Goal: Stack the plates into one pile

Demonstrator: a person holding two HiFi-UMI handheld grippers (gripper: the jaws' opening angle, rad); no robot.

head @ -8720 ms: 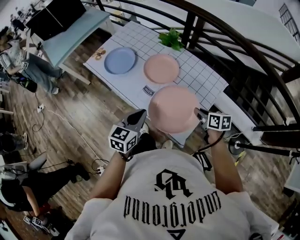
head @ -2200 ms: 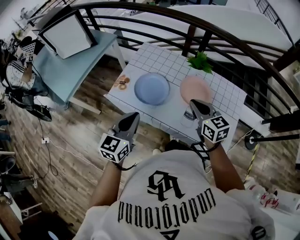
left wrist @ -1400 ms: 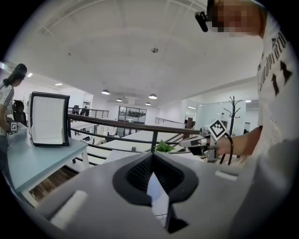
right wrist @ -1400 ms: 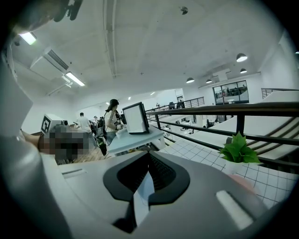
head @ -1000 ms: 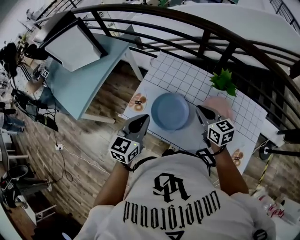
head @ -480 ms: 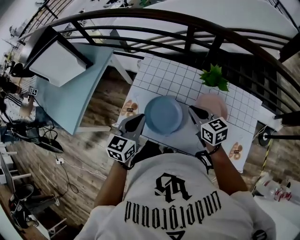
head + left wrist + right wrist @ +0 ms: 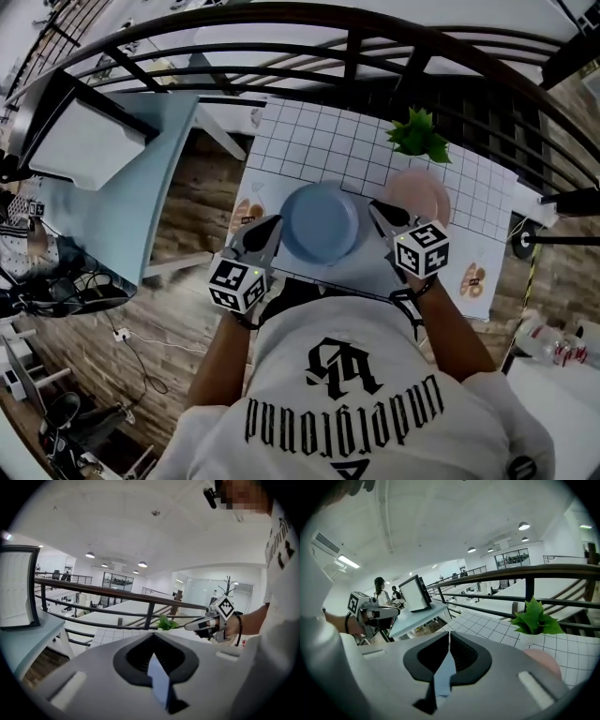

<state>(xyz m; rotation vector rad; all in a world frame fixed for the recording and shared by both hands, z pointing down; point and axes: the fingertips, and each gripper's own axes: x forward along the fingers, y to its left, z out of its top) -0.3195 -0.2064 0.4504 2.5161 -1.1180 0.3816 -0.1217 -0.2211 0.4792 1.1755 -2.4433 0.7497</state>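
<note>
A blue plate (image 7: 319, 222) lies flat on the white gridded table (image 7: 309, 141), near its front edge. My left gripper (image 7: 270, 225) is at the plate's left rim and my right gripper (image 7: 377, 209) at its right rim. Whether either touches the plate I cannot tell. Both are shut with nothing between the jaws. The pink plates (image 7: 422, 192) sit piled to the right of the blue one, partly hidden by the right gripper. In the right gripper view a bit of pink plate (image 7: 543, 660) shows at the right. The blue plate is hidden in both gripper views.
A potted green plant (image 7: 418, 136) stands behind the pink pile. A dark railing (image 7: 281, 23) curves behind the table. To the left stands a light-blue table (image 7: 112, 197) bearing a framed white board (image 7: 80, 141). Small printed markers (image 7: 247, 214) lie at the table's edges.
The pink plate that the right gripper carried now lies on the pink pile. Over the last second both grippers came forward and down to flank the blue plate.
</note>
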